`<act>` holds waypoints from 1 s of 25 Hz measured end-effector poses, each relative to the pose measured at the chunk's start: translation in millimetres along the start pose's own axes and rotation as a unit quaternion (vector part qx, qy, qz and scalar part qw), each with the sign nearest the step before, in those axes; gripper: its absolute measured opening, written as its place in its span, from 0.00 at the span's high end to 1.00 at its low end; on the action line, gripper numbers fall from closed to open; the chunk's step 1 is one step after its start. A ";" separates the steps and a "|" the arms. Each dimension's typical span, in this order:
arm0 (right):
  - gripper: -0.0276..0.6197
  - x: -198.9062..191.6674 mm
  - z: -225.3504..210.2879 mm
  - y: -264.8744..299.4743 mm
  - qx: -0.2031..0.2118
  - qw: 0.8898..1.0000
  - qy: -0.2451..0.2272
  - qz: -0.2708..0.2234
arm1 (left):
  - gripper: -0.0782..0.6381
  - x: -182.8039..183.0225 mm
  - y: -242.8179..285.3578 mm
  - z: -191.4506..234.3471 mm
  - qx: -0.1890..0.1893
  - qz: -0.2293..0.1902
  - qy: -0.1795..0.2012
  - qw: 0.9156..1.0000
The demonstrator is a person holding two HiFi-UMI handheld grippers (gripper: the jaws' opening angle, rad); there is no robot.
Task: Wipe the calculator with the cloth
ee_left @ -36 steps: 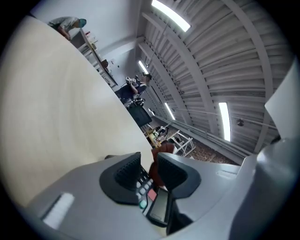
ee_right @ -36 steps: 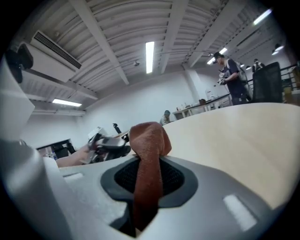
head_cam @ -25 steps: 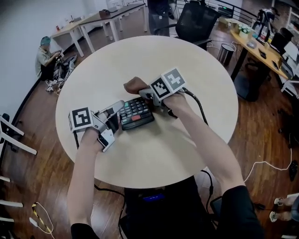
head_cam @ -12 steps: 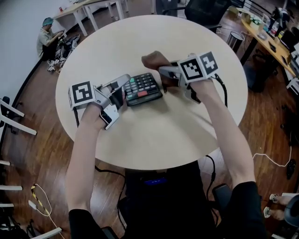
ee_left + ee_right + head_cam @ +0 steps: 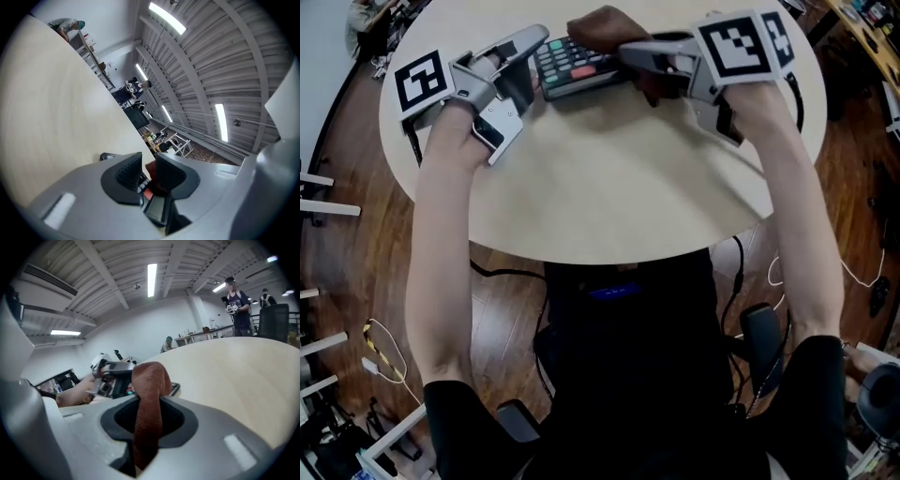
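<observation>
Head view: calculator (image 5: 574, 64) lies on the round table (image 5: 609, 187), between both tongs.
Left gripper (image 5: 149, 171): clamped on the calculator's left end.
Right gripper (image 5: 149, 420): pinching the brown cloth (image 5: 149, 376), at the calculator's right end.

Calculator (image 5: 572, 64) on table (image 5: 609, 187), cloth (image 5: 602, 26) atop it; left tongs (image 5: 530, 67) at its left, right tongs (image 5: 636, 70) right
</observation>
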State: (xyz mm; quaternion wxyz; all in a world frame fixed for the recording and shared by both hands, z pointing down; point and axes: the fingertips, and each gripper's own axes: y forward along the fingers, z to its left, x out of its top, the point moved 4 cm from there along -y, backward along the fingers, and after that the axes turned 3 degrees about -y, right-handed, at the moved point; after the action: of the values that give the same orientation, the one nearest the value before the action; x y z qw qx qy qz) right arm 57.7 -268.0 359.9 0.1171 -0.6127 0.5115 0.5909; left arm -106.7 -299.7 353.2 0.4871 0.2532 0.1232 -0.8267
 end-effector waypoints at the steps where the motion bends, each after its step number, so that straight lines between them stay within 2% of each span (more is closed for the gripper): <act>1: 0.83 -7.0 14.9 -11.1 0.014 1.000 0.007 -0.013 | 0.78 -1.5 -0.1 -0.7 -0.004 0.000 0.005 1.000; 4: 0.83 -14.3 58.8 -43.1 0.081 0.994 0.009 -0.068 | 0.78 -9.4 0.4 -5.8 -0.010 0.007 0.008 1.000; 5: 0.83 -11.0 67.4 -53.5 0.094 0.991 0.004 -0.091 | 0.74 -10.8 0.6 -11.9 -0.013 0.013 0.018 1.000; 6: 0.83 -6.7 71.1 -63.7 0.095 0.989 -0.003 -0.113 | 0.71 -11.4 0.0 -20.6 -0.015 0.021 0.044 0.999; 7: 0.83 -3.0 70.7 -73.4 0.089 0.987 -0.009 -0.131 | 0.68 -11.3 -2.4 -30.9 -0.011 0.030 0.093 0.995; 8: 0.83 -0.6 67.9 -81.9 0.080 0.986 -0.012 -0.145 | 0.64 -11.3 -6.6 -41.3 0.000 0.043 0.169 0.985; 9: 0.83 0.5 64.1 -88.6 0.071 0.985 -0.011 -0.157 | 0.62 -12.8 -11.6 -51.3 0.017 0.062 0.265 0.962; 10: 0.83 0.4 60.2 -92.8 0.064 0.984 -0.008 -0.166 | 0.58 -17.6 -16.1 -60.9 0.034 0.086 0.367 0.926; 11: 0.83 -0.2 57.0 -94.8 0.058 0.983 -0.003 -0.174 | 0.57 -26.9 -19.2 -70.2 0.049 0.115 0.459 0.880; 12: 0.83 -0.9 55.0 -95.5 0.055 0.982 0.002 -0.183 | 0.57 -39.8 -20.5 -78.2 0.059 0.148 0.534 0.830; 13: 0.83 -1.0 54.3 -96.0 0.053 0.980 0.008 -0.192 | 0.57 -54.5 -19.9 -83.7 0.069 0.183 0.595 0.780; 14: 0.83 -0.8 54.6 -97.3 0.052 0.978 0.014 -0.202 | 0.57 -69.2 -16.8 -85.8 0.079 0.219 0.645 0.728; 16: 0.83 -2.6 53.8 -105.4 0.054 0.974 0.020 -0.221 | 0.57 -95.9 -2.6 -80.2 0.109 0.284 0.728 0.614; 17: 0.83 -6.1 50.8 -112.5 0.055 0.972 0.021 -0.228 | 0.57 -108.1 7.3 -74.3 0.127 0.309 0.758 0.560; 18: 0.83 -11.0 46.2 -120.3 0.055 0.971 0.023 -0.232 | 0.57 -119.1 17.6 -69.0 0.144 0.324 0.779 0.517; 19: 0.83 -15.5 41.7 -126.9 0.055 0.970 0.023 -0.234 | 0.60 -127.4 26.7 -65.5 0.158 0.330 0.793 0.487; 20: 0.83 -18.5 38.6 -131.1 0.057 0.970 0.023 -0.235 | 0.67 -132.5 33.5 -63.7 0.170 0.330 0.802 0.467; 21: 0.83 -20.2 36.7 -132.9 0.058 0.970 0.024 -0.235 | 0.72 -134.8 37.6 -62.6 0.178 0.328 0.810 0.453; 23: 0.83 -22.6 33.2 -132.5 0.053 0.970 0.035 -0.234 | 0.80 -134.1 40.8 -61.0 0.190 0.326 0.820 0.430; 25: 0.83 -25.0 30.6 -131.1 0.049 0.970 0.047 -0.235 | 0.80 -129.9 42.4 -59.6 0.203 0.327 0.825 0.414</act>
State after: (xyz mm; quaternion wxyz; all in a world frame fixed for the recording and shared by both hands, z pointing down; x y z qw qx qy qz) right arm 145.1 -174.0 312.2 0.2587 -0.7366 0.3863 0.4912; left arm -0.5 -197.3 374.9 0.3185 0.9261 0.2020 0.0010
